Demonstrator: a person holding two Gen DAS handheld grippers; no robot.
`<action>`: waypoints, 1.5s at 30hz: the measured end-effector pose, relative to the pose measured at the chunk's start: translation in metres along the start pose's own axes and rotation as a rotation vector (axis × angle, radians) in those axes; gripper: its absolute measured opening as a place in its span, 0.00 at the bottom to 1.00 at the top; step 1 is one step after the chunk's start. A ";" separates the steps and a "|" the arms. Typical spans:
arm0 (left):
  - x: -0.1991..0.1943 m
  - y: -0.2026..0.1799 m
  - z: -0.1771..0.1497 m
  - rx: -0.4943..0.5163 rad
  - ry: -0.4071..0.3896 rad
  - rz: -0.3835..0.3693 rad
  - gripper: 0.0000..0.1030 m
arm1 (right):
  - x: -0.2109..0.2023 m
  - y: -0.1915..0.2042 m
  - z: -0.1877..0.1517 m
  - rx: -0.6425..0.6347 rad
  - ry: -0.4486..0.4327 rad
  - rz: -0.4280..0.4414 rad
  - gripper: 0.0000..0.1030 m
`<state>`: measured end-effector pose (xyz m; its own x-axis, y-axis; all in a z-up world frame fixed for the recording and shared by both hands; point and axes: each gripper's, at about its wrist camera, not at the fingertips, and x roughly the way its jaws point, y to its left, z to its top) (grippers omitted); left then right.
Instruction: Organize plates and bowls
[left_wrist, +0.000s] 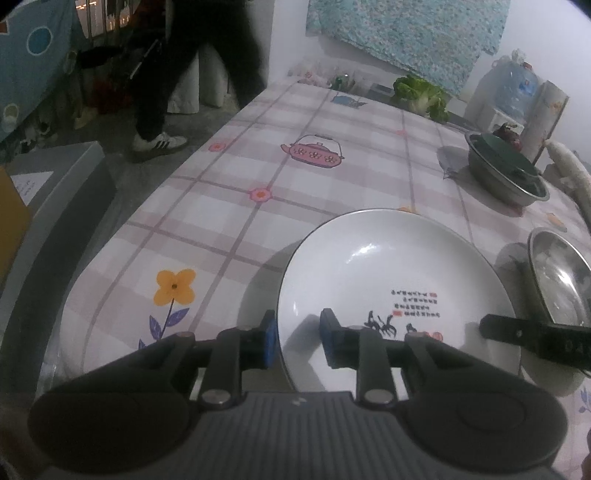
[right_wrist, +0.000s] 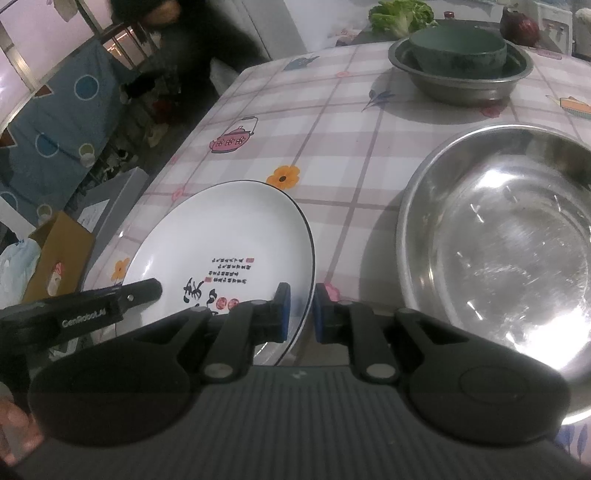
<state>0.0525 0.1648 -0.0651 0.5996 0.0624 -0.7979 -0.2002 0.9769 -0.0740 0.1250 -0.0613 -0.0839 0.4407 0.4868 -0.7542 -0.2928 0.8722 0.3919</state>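
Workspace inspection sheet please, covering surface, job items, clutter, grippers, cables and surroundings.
Surface: table with checked floral tablecloth.
Job's things: white plate gripped at both edges; large steel bowl to its right; green bowl nested in steel basin farther back.
Clutter: leafy greens, red onion.
Grippers: left gripper and right gripper both shut on the plate rim.
Cables: nothing seen.
Surroundings: person standing past the table; cardboard box on the floor.

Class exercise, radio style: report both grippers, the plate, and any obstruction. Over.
Left gripper and right gripper each clamp the white plate rim. Steel basin close beside the plate. Green bowl nested in far basin. Over.
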 end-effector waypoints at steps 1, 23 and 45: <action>0.000 -0.001 0.001 0.000 -0.002 0.003 0.25 | 0.000 0.000 0.000 -0.001 0.000 0.001 0.12; -0.006 -0.011 -0.007 0.024 0.027 0.019 0.30 | -0.003 -0.002 -0.004 -0.012 -0.008 -0.001 0.12; -0.007 -0.007 -0.007 0.009 0.011 0.042 0.26 | 0.000 0.002 -0.010 -0.012 -0.015 0.012 0.16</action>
<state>0.0444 0.1557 -0.0628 0.5824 0.1016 -0.8065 -0.2180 0.9753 -0.0345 0.1159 -0.0597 -0.0883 0.4495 0.4983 -0.7414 -0.3083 0.8655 0.3948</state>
